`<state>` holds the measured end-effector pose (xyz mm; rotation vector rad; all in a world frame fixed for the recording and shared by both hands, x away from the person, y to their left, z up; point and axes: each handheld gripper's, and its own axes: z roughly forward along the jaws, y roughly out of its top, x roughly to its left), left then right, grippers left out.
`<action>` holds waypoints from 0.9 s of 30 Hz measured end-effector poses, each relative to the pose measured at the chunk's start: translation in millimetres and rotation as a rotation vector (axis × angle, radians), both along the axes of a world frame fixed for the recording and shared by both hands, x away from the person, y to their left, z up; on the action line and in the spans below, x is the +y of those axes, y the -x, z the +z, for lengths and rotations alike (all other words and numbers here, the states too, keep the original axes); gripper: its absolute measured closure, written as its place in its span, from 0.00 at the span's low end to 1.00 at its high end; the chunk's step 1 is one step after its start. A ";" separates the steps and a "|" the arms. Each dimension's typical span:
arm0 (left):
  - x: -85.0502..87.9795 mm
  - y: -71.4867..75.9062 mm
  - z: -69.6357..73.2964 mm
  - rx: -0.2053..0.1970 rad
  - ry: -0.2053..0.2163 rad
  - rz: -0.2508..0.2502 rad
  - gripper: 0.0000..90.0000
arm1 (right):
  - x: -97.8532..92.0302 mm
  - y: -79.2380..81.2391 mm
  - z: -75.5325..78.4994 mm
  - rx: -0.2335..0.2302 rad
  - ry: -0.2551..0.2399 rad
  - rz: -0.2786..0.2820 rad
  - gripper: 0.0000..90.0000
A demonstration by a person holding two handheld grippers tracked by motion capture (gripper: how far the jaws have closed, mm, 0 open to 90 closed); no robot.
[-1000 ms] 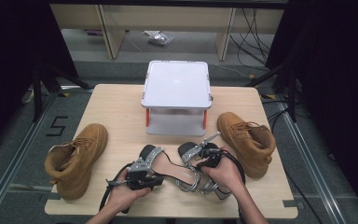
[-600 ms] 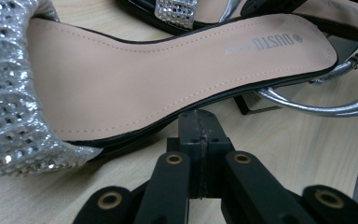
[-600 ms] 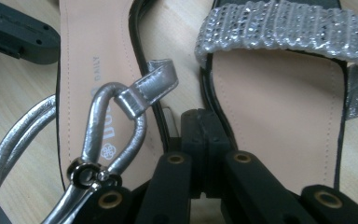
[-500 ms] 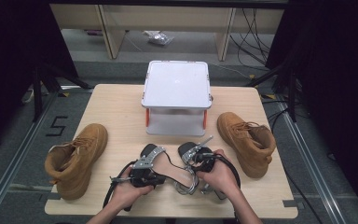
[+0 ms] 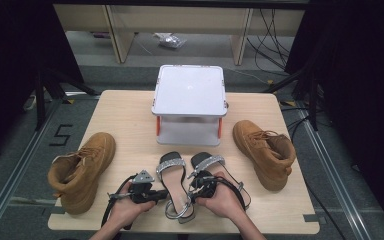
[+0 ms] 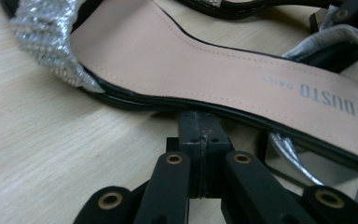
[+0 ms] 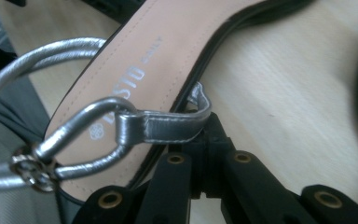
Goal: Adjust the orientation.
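Two black sandals lie side by side on the worktop (image 5: 130, 115), just in front of the white box (image 5: 189, 102). Left sandal (image 5: 174, 185) has a beige insole, a glittery silver toe band and a silver ankle strap. Left claw (image 5: 156, 196) and right claw (image 5: 194, 194) flank its heel, both closed and holding nothing.
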<state>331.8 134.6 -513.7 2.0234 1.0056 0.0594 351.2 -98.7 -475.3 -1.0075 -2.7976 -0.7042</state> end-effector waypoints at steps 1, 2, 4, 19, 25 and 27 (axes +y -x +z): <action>1.0 0.7 0.4 -0.003 -0.012 0.012 0.99 | 1.9 1.2 -1.1 0.004 -0.014 0.001 1.00; 2.3 0.7 -0.5 0.006 0.008 0.017 1.00 | 2.6 1.7 -1.7 0.012 -0.021 0.002 1.00; 4.0 1.0 -1.3 -0.010 0.013 0.024 0.99 | 4.7 1.8 -4.5 0.015 -0.043 0.016 1.00; 31.7 -8.0 58.6 -0.255 0.088 0.070 0.85 | -24.8 -7.1 25.0 -0.035 -0.179 -0.252 0.60; 29.5 -39.8 84.8 -0.333 0.127 0.104 0.81 | -18.9 -12.6 28.7 -0.053 -0.233 -0.265 0.48; 28.4 -50.3 91.8 -0.346 0.140 0.122 0.81 | -17.0 -12.0 28.4 -0.049 -0.258 -0.290 0.48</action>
